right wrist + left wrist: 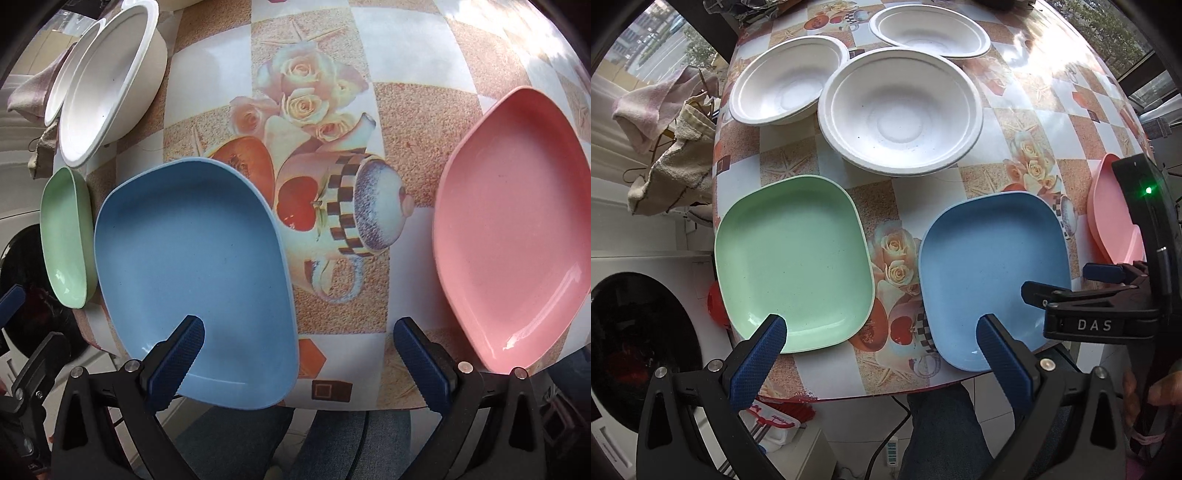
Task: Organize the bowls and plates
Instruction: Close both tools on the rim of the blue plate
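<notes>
Three square plates lie along the table's near edge: a green plate [792, 262], a blue plate [991, 275] and a pink plate [1108, 214]. Behind them stand three white bowls: a large bowl [899, 110], a left bowl [785, 79] and a far bowl [929, 33]. My left gripper [882, 339] is open and empty, its fingers over the near rims of the green and blue plates. My right gripper [299, 349] is open too, between the blue plate [192, 273] and the pink plate [511, 229]. The green plate [64, 236] and the large bowl [107, 81] show at the left.
The table [1027, 122] has a patterned floral cloth; its front edge is just below the plates. Towels [668, 147] hang off to the left, above a washing machine [639, 332]. A person's legs [942, 432] are under the table edge.
</notes>
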Available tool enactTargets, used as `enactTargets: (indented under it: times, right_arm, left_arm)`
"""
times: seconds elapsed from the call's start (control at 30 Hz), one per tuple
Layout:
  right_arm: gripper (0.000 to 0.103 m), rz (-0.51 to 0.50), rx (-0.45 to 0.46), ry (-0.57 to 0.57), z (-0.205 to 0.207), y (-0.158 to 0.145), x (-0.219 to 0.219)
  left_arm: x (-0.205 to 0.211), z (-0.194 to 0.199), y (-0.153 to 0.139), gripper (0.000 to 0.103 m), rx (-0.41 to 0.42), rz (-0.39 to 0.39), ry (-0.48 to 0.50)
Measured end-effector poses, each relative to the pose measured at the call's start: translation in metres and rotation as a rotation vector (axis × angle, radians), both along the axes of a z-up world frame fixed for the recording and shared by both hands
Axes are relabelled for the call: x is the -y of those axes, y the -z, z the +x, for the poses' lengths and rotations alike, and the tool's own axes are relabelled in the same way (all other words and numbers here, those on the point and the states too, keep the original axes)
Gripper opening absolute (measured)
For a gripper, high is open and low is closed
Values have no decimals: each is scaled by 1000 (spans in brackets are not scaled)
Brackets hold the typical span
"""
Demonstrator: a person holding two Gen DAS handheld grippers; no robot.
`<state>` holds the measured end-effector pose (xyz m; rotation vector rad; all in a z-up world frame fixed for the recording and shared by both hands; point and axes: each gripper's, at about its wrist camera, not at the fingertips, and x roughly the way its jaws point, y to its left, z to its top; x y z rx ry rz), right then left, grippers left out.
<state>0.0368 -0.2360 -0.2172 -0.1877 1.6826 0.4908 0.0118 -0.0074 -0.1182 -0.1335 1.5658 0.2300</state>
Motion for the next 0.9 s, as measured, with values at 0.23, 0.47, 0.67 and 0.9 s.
enactTargets:
  times: [0.23, 0.47, 0.67, 0.9]
  right_arm:
    - [103, -26, 51, 9, 17, -1, 10]
    - [103, -106, 56, 69, 42, 7, 54]
    - [103, -95, 48, 74, 53, 10, 70]
    - [103, -113, 28, 74, 24, 13, 77]
  left_arm:
    - [29, 19, 19, 103, 3, 13, 51]
    - [46, 31, 37, 103, 3, 1, 50]
    - [45, 38, 57, 103, -16, -35, 15]
    - [46, 45, 70, 103, 7, -17, 28]
